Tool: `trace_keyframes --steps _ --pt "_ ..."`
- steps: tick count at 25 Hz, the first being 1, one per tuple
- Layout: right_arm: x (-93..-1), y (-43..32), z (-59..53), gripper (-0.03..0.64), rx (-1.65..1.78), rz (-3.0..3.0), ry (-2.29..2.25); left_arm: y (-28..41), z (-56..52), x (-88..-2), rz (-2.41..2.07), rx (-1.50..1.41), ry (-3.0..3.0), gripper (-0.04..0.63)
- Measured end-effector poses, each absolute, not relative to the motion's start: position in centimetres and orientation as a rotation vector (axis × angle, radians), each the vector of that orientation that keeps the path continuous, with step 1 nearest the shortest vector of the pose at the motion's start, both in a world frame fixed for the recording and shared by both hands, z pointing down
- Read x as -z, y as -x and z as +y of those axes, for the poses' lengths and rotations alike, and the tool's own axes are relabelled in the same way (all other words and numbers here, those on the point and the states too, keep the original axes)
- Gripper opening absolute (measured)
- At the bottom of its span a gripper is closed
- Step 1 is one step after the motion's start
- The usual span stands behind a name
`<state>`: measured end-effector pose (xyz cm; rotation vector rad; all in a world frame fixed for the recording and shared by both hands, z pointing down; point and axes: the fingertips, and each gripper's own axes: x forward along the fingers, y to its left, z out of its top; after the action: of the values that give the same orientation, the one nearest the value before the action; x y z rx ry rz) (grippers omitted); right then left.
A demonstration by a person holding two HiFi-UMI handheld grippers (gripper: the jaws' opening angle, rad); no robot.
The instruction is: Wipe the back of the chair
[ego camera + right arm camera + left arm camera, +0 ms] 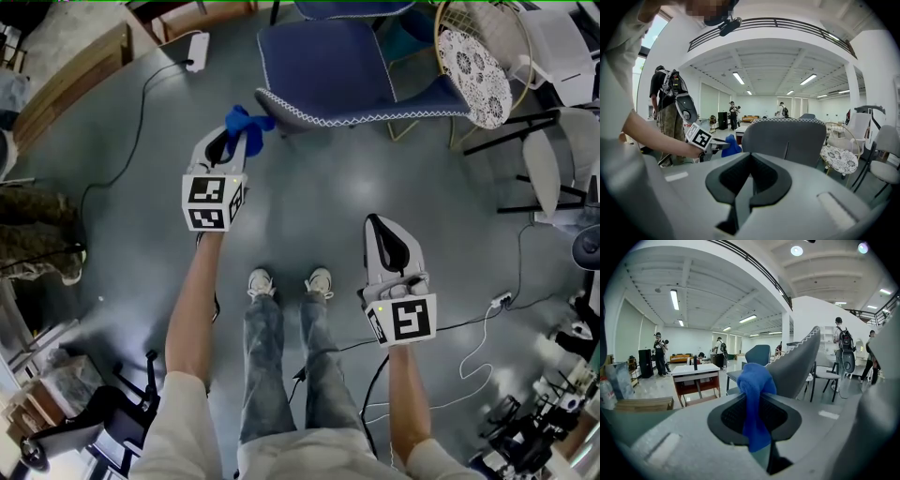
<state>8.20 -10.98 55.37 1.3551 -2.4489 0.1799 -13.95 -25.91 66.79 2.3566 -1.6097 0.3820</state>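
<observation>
Left arm: We held our left forearm (190,314) stretched forward up the left-centre of the head view. It was bare below a pale sleeve, and the hand was hidden under the marker cube.
Left gripper: The left gripper (229,141) pointed toward the top of the head view, tipped slightly right. Its jaws pinched a blue cloth (247,123).
Cloth: In the left gripper view it bunched above the jaw tips and hung down between them at frame centre. In the head view it lay just beside the lower left corner of the chair (330,66). We could not tell whether it touched the chair.
Chair: It was blue-grey with a white stitched edge and sat at upper centre of the head view. Its back filled the middle of the right gripper view, upright and facing us.
Right arm: Our right forearm (407,398) reached forward at the lower right of the head view, lower in the frame than the left.
Right gripper: The right gripper (379,225) pointed up the frame, well apart from the chair. Its jaws were pressed together with nothing between them.
Feet: Our shoes (262,281) stood between the two grippers on the grey floor (309,197).
Surroundings: A round wicker chair (476,58) with a patterned cushion stood at the upper right of the head view.
</observation>
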Motion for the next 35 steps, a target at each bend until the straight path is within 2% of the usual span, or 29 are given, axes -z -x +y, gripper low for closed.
trace_keyframes --steps 10,21,29,35 --pt "-54.6 -7.7 -9.0 0.000 -0.170 -2.472 -1.329 9.1 -20.2 -64.0 -1.537 -0.324 -2.477 0.064" --pt "-55.9 -8.7 -9.7 0.000 -0.200 -2.444 -1.337 4.1 -21.8 -67.0 -1.419 -0.409 -2.553 0.064" --pt "-57.1 -9.1 -10.9 0.000 -0.227 -2.432 -1.341 4.1 -23.5 -67.6 -1.419 -0.409 -2.549 0.064" --pt "-57.7 -9.3 -11.4 0.000 -0.235 -2.428 -1.327 7.9 -24.3 -69.2 -1.513 -0.432 -2.462 0.063"
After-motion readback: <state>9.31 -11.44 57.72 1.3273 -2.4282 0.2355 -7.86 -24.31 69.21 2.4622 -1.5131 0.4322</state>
